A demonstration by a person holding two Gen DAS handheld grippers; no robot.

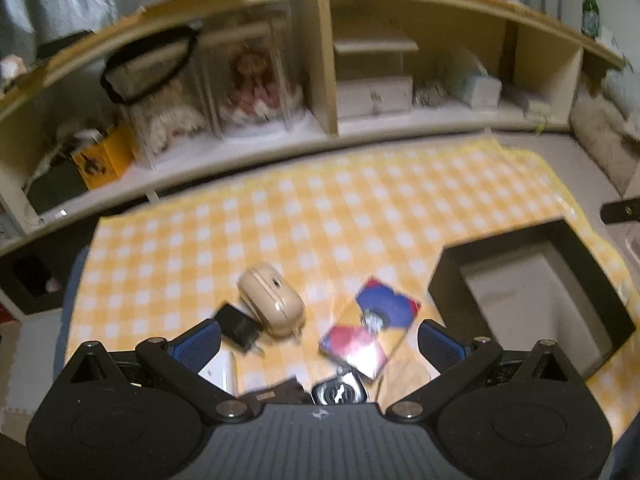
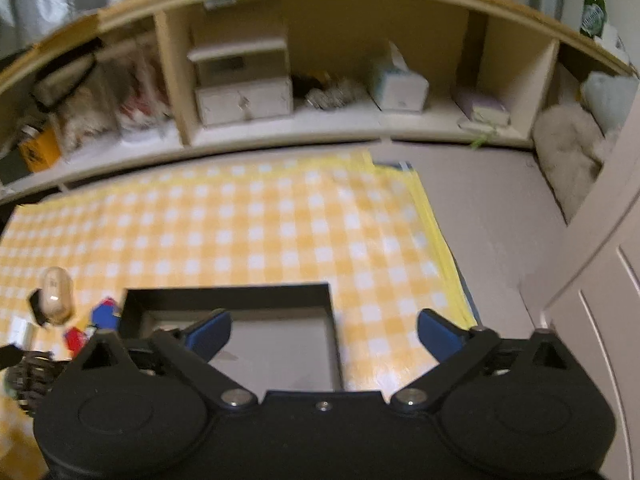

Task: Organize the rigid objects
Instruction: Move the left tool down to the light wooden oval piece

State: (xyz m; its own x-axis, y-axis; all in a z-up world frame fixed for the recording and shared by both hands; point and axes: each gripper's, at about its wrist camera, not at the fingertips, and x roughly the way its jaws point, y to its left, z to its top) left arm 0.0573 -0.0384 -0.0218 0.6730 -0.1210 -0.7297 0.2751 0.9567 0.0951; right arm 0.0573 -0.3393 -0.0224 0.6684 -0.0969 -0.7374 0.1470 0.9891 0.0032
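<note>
On the yellow checked cloth (image 1: 320,216) lie a beige oval case (image 1: 272,300), a small black box (image 1: 236,326), a red, blue and yellow card box (image 1: 370,330) and a watch-like black item (image 1: 340,390). My left gripper (image 1: 320,344) hangs open just above them, its blue pads (image 1: 200,344) apart with nothing pressed between. A black-walled open bin (image 1: 532,300) stands to the right. In the right wrist view that bin (image 2: 240,300) sits under my right gripper (image 2: 324,334), which is open and empty. The beige case (image 2: 58,294) and card box (image 2: 102,314) show at the left.
A low wooden shelf (image 1: 320,60) runs along the back with dolls in clear cases (image 1: 256,92), white drawer boxes (image 2: 244,96) and a tissue box (image 2: 398,84). A green bottle (image 2: 594,6) stands on top. Grey floor (image 2: 492,216) and a white door (image 2: 600,300) lie right.
</note>
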